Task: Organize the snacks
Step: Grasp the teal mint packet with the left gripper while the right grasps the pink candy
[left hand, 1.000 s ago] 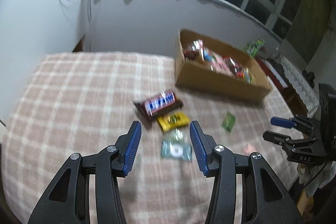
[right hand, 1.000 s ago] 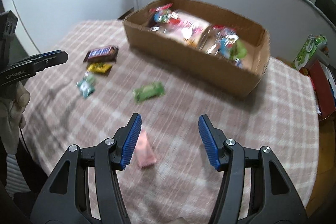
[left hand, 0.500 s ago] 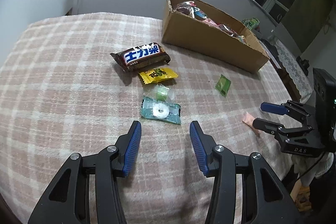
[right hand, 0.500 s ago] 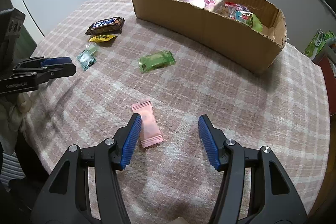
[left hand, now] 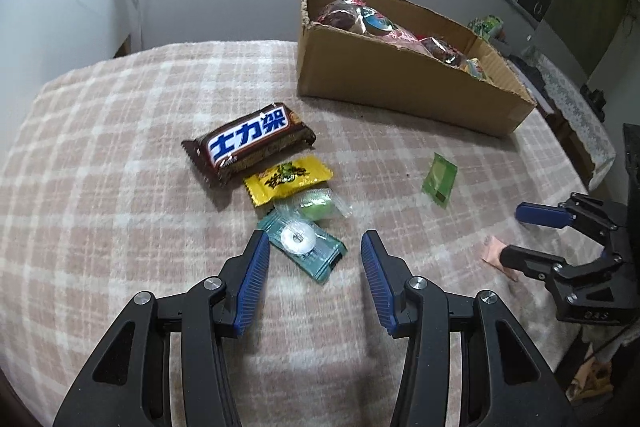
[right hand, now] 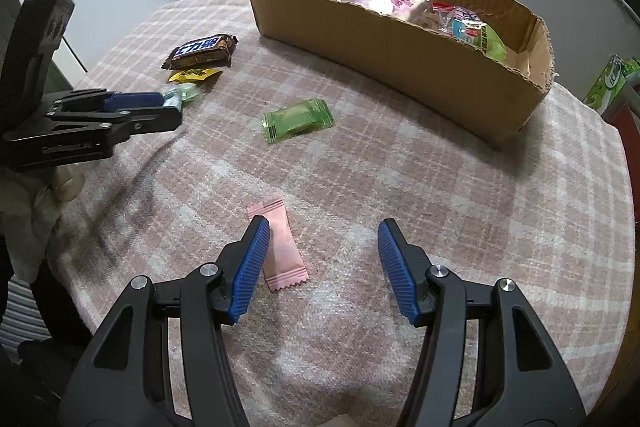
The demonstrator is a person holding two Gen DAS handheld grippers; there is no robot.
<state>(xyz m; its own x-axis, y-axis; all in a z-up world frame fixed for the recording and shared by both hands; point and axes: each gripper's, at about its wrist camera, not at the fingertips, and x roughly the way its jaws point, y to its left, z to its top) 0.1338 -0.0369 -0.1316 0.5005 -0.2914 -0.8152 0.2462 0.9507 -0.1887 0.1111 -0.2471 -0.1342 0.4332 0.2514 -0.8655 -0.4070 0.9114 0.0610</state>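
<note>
My left gripper point(left hand: 312, 247) is open, its fingers either side of a teal candy packet point(left hand: 302, 243) on the checked cloth. Beyond it lie a clear green candy point(left hand: 316, 206), a yellow packet point(left hand: 289, 178) and a brown chocolate bar point(left hand: 250, 143). My right gripper point(right hand: 322, 231) is open and low over the cloth, its left finger beside a pink sachet point(right hand: 282, 245). A green packet point(right hand: 298, 119) lies farther off. A cardboard box point(right hand: 400, 43) filled with snacks stands at the back.
The round table's edge point(right hand: 624, 227) curves close on the right. A green carton point(right hand: 612, 83) stands off the table beyond the box. The left gripper shows in the right wrist view point(right hand: 160, 111), the right gripper in the left wrist view point(left hand: 516, 235).
Both grippers have moved down and forward toward the cloth. The left now straddles the teal packet; the right has closed in on the pink sachet. Both stayed open.
</note>
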